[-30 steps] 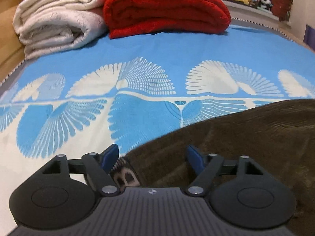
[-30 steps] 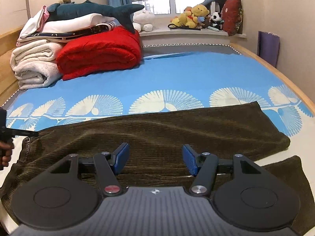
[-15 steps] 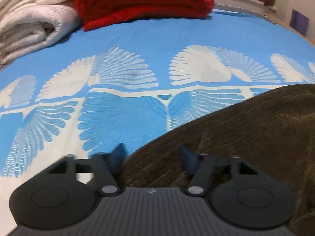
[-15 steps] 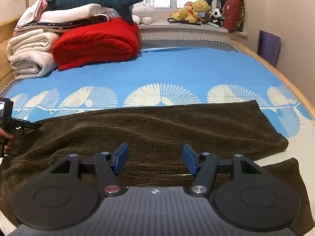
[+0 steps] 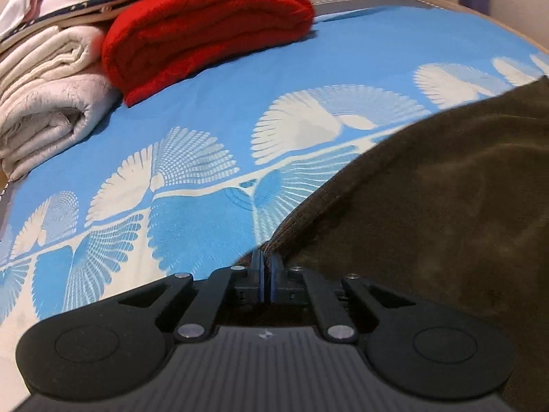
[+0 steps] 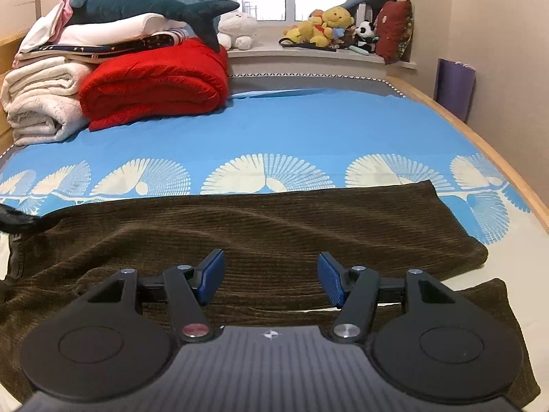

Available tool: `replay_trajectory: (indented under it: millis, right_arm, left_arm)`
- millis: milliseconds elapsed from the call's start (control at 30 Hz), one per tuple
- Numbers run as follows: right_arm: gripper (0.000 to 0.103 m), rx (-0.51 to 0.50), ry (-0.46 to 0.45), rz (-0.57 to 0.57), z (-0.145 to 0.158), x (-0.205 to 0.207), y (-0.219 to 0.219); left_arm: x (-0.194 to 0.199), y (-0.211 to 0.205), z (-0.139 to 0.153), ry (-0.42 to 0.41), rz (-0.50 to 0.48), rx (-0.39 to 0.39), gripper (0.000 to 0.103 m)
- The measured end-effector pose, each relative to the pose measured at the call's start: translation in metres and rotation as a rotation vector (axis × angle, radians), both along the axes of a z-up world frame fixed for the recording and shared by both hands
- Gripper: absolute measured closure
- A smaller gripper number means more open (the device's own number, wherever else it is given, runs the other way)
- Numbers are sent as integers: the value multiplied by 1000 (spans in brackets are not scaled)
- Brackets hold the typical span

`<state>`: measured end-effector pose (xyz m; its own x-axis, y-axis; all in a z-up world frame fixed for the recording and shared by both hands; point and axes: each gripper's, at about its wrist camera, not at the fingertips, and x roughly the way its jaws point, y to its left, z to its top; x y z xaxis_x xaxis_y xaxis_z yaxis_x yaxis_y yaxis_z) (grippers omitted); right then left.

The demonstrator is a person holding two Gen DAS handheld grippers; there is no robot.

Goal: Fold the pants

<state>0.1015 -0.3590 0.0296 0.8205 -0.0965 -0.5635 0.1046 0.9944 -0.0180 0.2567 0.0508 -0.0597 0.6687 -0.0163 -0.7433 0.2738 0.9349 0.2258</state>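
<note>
Since the earlier frame, the left gripper point(image 5: 266, 267) has been closed from a spread stance onto the pants point(image 6: 274, 226), and a corner of brown cloth is now pinched between its blue pads point(image 5: 260, 276); the right gripper point(image 6: 271, 276) has kept its place. Bed point(image 6: 308, 127): covered by a blue sheet printed with white fans, it fills both views. Pants: brown corduroy, laid across the near part of the bed from 9 o'clock to 3 o'clock in the right wrist view, with one leg lying over the other and a lower hem point(image 6: 494, 309) showing at 4 o'clock. In the left wrist view the cloth point(image 5: 446, 206) rises from the pinched corner toward 2 o'clock. Red blanket point(image 6: 154, 92): folded, at 10 o'clock on the bed, touching a rolled cream blanket point(image 6: 41, 103) on its left. Plush shark point(image 6: 144, 5): lying on the stacked bedding at 11 o'clock. Soft toys point(image 6: 326, 25): gathered on the windowsill at 12 o'clock. Right gripper: held spread above the middle of the pants, with nothing between its fingers point(image 6: 211, 274).
</note>
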Motion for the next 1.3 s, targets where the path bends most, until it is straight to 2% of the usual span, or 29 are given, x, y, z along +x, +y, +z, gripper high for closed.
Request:
replay_trajectory:
  millis: [133, 267, 333, 433, 500, 567, 600, 667, 767, 867, 933, 1000, 1167, 1233, 1300]
  right_arm:
    - [42, 8, -17, -5, 3, -8, 1]
    - [49, 36, -39, -8, 8, -23, -2]
    - [54, 43, -47, -5, 9, -33, -5]
    - [56, 44, -55, -5, 12, -48, -9]
    - [56, 48, -53, -15, 12, -56, -14]
    - [56, 54, -43, -27, 10, -61, -21]
    - [56, 55, -38, -37, 10, -62, -24]
    - [56, 65, -33, -58, 8, -64, -31]
    - [56, 91, -24, -86, 6, -66, -38]
    - [56, 115, -24, -104, 6, -67, -41]
    - [56, 115, -23, -103, 6, -66, -40]
    - [56, 108, -19, -97, 6, -64, -36]
    - [56, 85, -14, -71, 5, -56, -28]
    - [56, 77, -3, -68, 4, -51, -26]
    - [56, 78, 7, -65, 3, -47, -24]
  left_arm:
    - [-59, -8, 36, -7, -81, -48, 101]
    - [-131, -9, 60, 19, -136, -94, 101]
    - [-155, -5, 62, 67, -124, -135, 101]
    - [-176, 2, 50, 199, -93, -191, 100]
    - [-180, 9, 38, 270, -53, -215, 99]
    - [-178, 22, 35, 298, 11, -262, 92]
    - [-176, 31, 36, 308, 40, -308, 76]
    - [-172, 49, 35, 344, 110, -426, 55]
    - [-161, 61, 20, 450, 195, -502, 54]
    - [-153, 62, -1, 563, 255, -498, 54]
    - [-149, 63, -11, 607, 283, -502, 54]
    - [-144, 68, -17, 605, 324, -524, 54]
    - [-132, 82, -5, 482, 423, -615, 54]
    - [-130, 82, -4, 466, 445, -613, 54]
    - [-130, 78, -4, 465, 451, -577, 54]
